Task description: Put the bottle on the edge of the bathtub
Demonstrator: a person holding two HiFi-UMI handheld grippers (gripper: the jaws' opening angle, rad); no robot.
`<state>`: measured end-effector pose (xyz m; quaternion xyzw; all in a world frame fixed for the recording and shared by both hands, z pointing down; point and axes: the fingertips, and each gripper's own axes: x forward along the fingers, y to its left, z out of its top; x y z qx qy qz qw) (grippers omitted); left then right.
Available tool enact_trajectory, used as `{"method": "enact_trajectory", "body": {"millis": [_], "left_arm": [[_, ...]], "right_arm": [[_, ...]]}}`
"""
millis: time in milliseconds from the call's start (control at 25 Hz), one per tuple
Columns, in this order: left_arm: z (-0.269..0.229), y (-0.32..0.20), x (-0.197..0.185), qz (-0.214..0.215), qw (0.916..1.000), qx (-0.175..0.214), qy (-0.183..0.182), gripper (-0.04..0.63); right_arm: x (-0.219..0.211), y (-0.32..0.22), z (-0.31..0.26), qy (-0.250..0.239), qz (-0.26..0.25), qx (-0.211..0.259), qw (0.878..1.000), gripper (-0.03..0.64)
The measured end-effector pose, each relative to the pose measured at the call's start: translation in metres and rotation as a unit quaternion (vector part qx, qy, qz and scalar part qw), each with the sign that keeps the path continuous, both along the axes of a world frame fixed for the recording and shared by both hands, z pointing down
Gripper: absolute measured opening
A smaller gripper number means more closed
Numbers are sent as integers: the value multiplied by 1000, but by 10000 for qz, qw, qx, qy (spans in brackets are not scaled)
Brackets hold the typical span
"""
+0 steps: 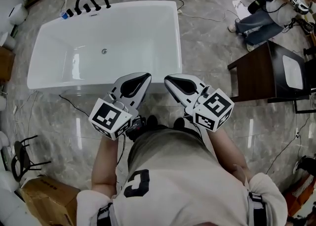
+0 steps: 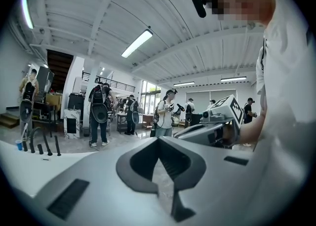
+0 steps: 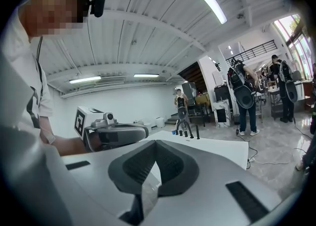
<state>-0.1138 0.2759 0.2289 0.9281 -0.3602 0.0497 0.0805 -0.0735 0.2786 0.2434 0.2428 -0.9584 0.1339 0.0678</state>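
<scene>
The white bathtub stands empty just ahead of me on the marble floor. Black taps sit on its far left corner, with a small blue item beside them; I cannot make out a bottle in any view. My left gripper and right gripper hover side by side at the tub's near rim, close to my body. Both are shut with nothing between the pads. The left gripper view shows its gripper pointing across the tub rim toward the taps. The right gripper faces the tub too.
A dark wooden table stands right of the tub, and a person sits beyond it. A cardboard box and a black stool are at my left. Cables trail on the floor. Several people stand in the room behind.
</scene>
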Motion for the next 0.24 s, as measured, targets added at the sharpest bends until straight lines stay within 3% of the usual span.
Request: {"method": "enact_trajectory", "body": {"millis": [240], "left_arm": [[-3, 5, 3, 1, 10000, -12, 23, 55]], "right_arm": [[1, 4, -1, 1, 0, -20, 10000, 28]]}}
